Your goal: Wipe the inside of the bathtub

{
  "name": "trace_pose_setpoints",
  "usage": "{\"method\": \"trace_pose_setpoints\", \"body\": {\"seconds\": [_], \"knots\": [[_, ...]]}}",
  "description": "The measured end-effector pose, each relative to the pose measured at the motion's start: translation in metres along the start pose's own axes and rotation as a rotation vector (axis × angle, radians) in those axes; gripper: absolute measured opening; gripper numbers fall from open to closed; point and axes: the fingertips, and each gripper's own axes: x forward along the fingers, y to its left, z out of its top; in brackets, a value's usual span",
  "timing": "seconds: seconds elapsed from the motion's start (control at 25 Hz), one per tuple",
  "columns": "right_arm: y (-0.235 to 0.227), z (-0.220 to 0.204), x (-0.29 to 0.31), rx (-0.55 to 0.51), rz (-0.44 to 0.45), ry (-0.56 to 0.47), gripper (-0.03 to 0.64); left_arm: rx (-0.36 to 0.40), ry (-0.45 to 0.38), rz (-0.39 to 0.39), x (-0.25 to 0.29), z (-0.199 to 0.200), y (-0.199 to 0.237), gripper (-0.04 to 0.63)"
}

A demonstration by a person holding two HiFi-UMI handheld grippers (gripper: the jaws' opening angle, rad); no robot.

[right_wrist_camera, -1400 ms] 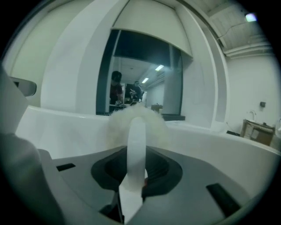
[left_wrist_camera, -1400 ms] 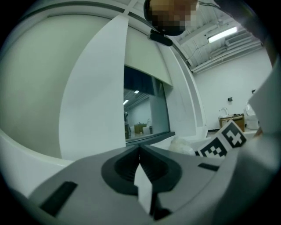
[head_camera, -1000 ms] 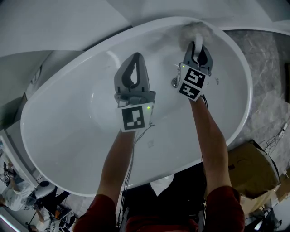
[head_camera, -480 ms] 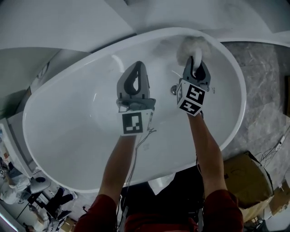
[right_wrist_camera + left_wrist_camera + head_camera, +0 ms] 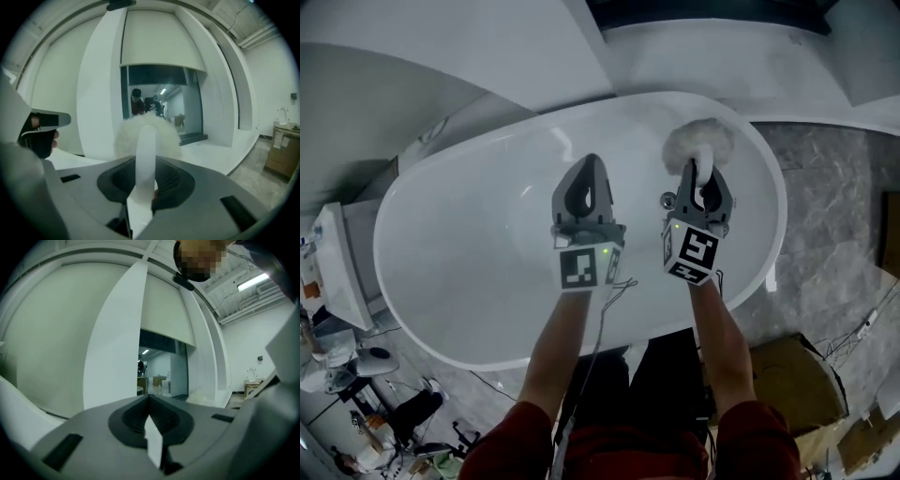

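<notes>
Currently my right hand-held gripper (image 5: pixel 697 178) is clamped on the white handle (image 5: pixel 144 154) of a fluffy brush (image 5: pixel 698 145), whose head sits at the bathtub's (image 5: pixel 459 253) far right end, near the rim. My left hand-held gripper (image 5: pixel 587 169), beside it over the tub's middle, has its jaws pressed together on nothing.

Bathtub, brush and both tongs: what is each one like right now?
White oval bathtub: no water seen inside.
Fluffy white brush: held by its handle, head at the tub's far rim.
Left tongs: shut, empty.
Right tongs: shut on the brush handle.
</notes>
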Motion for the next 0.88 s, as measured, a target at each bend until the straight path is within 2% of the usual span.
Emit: {"method": "trace_pose_setpoints", "body": {"seconds": [0.16,0.44,0.72,0.88], "knots": [[0.029,0.055,-0.051,-0.025,0.038,-0.029,0.094,-0.017,0.060,0.062,-0.037,0.039,0.020,0.015],[0.092,0.118,-0.141,0.004,0.090,-0.014,0.094,0.023,0.062,0.089,-0.129,0.124,0.064,0.015],[0.152,0.197,-0.217,-0.041,0.168,-0.071,0.094,0.031,0.001,0.124,-0.210,0.214,0.096,0.015],[0.191,0.219,-0.266,-0.082,0.220,-0.090,0.094,0.034,-0.026,0.110,-0.256,0.249,0.101,0.015]]}}
